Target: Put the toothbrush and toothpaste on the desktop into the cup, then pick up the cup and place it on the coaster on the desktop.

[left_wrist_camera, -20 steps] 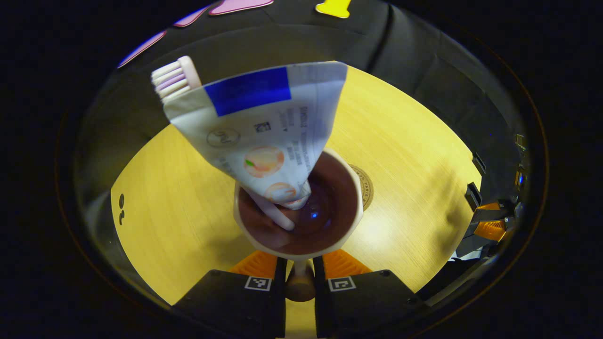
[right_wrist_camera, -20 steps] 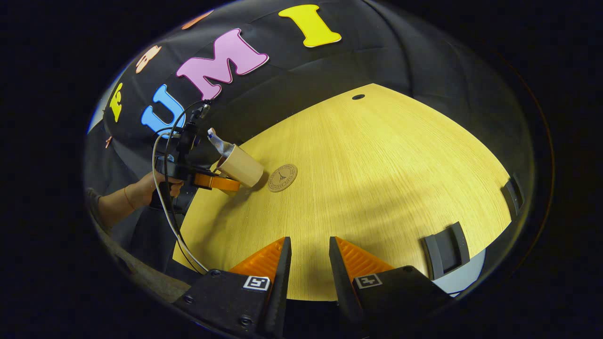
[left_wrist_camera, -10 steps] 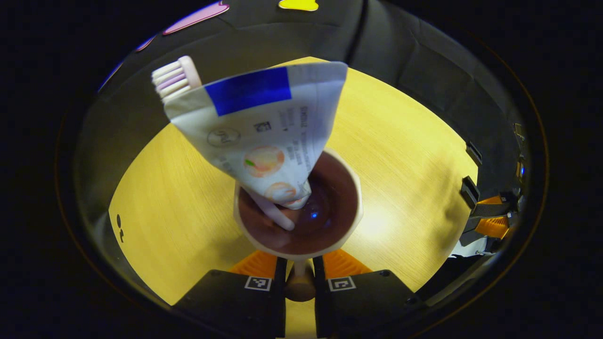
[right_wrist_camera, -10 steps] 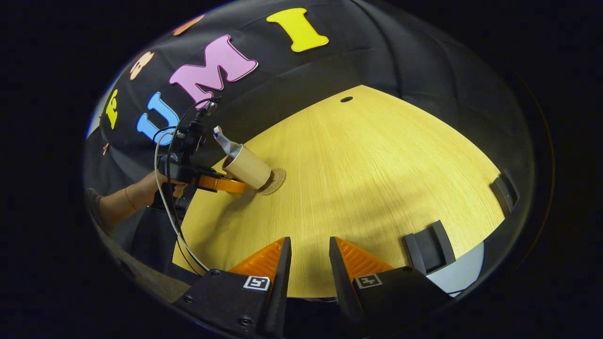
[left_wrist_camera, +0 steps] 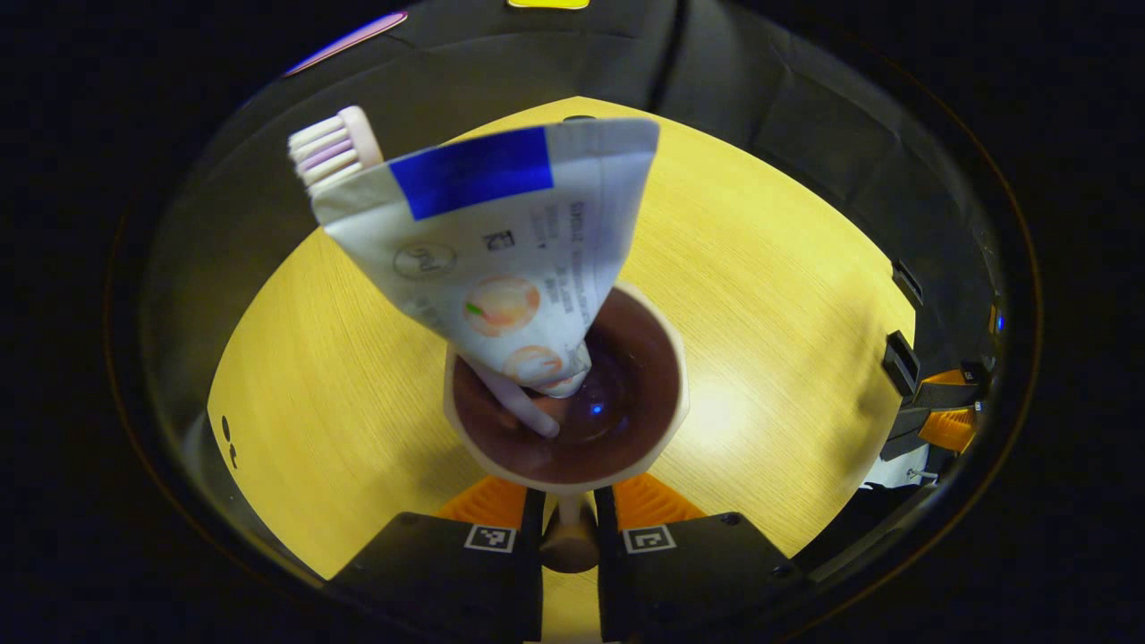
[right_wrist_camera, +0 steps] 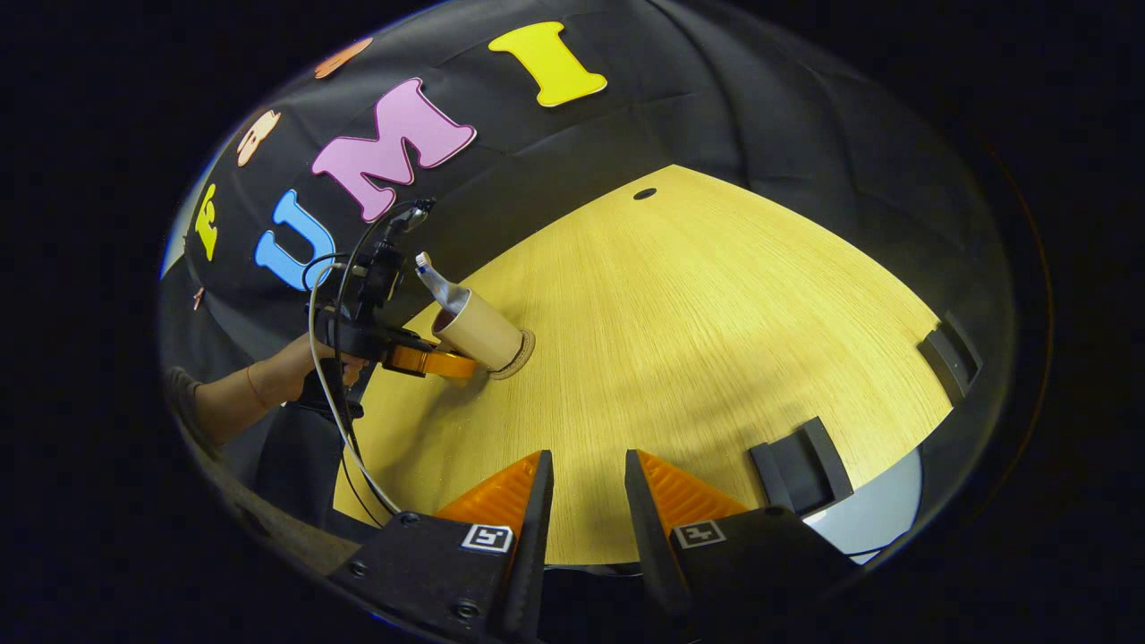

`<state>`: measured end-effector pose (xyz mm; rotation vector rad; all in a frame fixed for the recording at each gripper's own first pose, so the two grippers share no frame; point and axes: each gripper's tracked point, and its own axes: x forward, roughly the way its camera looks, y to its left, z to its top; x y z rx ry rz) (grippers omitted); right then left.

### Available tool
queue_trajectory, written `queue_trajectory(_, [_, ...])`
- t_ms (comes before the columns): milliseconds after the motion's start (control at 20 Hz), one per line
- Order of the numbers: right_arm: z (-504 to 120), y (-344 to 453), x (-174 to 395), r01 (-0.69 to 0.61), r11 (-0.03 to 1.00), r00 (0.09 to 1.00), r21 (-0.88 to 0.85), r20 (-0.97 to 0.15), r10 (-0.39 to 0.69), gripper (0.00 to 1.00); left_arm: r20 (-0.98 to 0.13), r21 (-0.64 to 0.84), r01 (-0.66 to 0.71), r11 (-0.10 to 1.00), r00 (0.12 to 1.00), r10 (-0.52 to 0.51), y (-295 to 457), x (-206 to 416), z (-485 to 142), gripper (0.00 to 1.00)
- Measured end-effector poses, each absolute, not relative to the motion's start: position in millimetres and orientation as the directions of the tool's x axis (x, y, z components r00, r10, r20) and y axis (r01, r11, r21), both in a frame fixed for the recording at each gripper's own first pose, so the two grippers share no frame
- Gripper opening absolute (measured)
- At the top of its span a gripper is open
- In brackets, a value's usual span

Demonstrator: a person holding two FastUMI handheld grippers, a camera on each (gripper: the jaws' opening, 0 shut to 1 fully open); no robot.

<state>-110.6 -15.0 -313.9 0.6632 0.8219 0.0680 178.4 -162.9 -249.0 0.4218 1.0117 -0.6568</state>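
My left gripper [left_wrist_camera: 569,501] is shut on the handle of a beige cup [left_wrist_camera: 657,420] with a dark brown inside. A white toothpaste tube [left_wrist_camera: 501,241] with a blue band stands in the cup. A toothbrush leans behind it, and its bristled head [left_wrist_camera: 331,148] sticks out at the upper left. In the right gripper view the cup [right_wrist_camera: 479,333] sits tilted over the round coaster [right_wrist_camera: 521,355], which peeks out under its base; contact cannot be told. The left gripper [right_wrist_camera: 438,365] holds the cup from the left. My right gripper [right_wrist_camera: 586,501] is open and empty above the table's near edge.
The wooden table [right_wrist_camera: 716,340] has a small hole [right_wrist_camera: 644,193] near its far edge. Two black brackets [right_wrist_camera: 801,465] [right_wrist_camera: 953,353] sit along its right edge. A person's hand [right_wrist_camera: 295,367] and a cable are behind the left gripper. The right gripper [left_wrist_camera: 944,420] shows at the far right.
The left gripper carried the cup rightward over the coaster, which was beside the cup before and now lies under it. The right gripper stayed open and barely moved.
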Motion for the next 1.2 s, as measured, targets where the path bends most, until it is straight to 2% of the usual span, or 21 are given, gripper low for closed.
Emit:
queue_trajectory(100, [-314.6,-14.8,-110.2,0.195,0.797,0.687,0.572,-0.659,0.305,0.5,-0.882,0.028,0.679,0.734,0.363,-0.302,-162.2,178.4,-250.3,0.29])
queue_trajectory(150, [-315.5,-14.6,-109.1,0.195,0.796,0.686,0.573,-0.66,0.306,0.5,-0.883,0.028,0.678,0.734,0.361,-0.299,-162.5,178.3,-251.3,0.32])
queue_trajectory(250, [-314.9,-12.2,-107.9,0.194,0.797,0.686,0.572,-0.66,0.307,0.5,-0.888,0.03,0.676,0.736,0.356,-0.291,-162.4,177.0,-252.0,0.29])
queue_trajectory(300, [-314.7,-12.4,-107.3,0.193,0.798,0.687,0.571,-0.659,0.306,0.5,-0.886,0.028,0.677,0.735,0.357,-0.295,-164.9,176.9,-253.3,0.33])
queue_trajectory(350, [-314.7,-12.0,-106.4,0.192,0.798,0.687,0.571,-0.659,0.306,0.5,-0.889,0.028,0.68,0.733,0.352,-0.293,-163.2,176.7,-253.1,0.3])
queue_trajectory(500, [-315.6,-10.4,-104.4,0.194,0.798,0.685,0.571,-0.661,0.307,0.5,-0.883,0.023,0.694,0.72,0.352,-0.31,-165.2,173.4,-249.2,0.34])
queue_trajectory(550, [-315.7,-8.2,-102.7,0.193,0.797,0.684,0.572,-0.661,0.308,0.5,-0.883,0.015,0.698,0.716,0.346,-0.318,-165.2,173.6,-246.7,0.32])
queue_trajectory(700, [-314.4,-5.0,-99.9,0.189,0.8,0.683,0.57,-0.662,0.31,0.5,-0.869,0.018,0.702,0.712,0.363,-0.336,-165.9,175.7,-241.6,0.58])
queue_trajectory(750, [-313.7,-4.3,-98.7,0.186,0.801,0.684,0.569,-0.66,0.311,0.5,-0.867,0.016,0.708,0.706,0.361,-0.343,-165.8,174.1,-240.4,0.71])
queue_trajectory(800, [-312.5,-3.0,-96.9,0.185,0.802,0.685,0.569,-0.66,0.31,0.5,-0.864,0.012,0.715,0.699,0.359,-0.352,-166.6,172.4,-239.1,0.8])
queue_trajectory(1050, [-304.9,5.1,-87.8,0.171,0.807,0.69,0.565,-0.653,0.311,0.5,-0.841,0.044,0.712,0.701,0.405,-0.36,-152.4,170.4,-226.9,0.87])
queue_trajectory(1200, [-300.9,16.6,-81.3,0.156,0.811,0.689,0.564,-0.651,0.319,0.5,-0.828,0.024,0.704,0.71,0.412,-0.381,-136.4,162.8,-216.1,0.87])
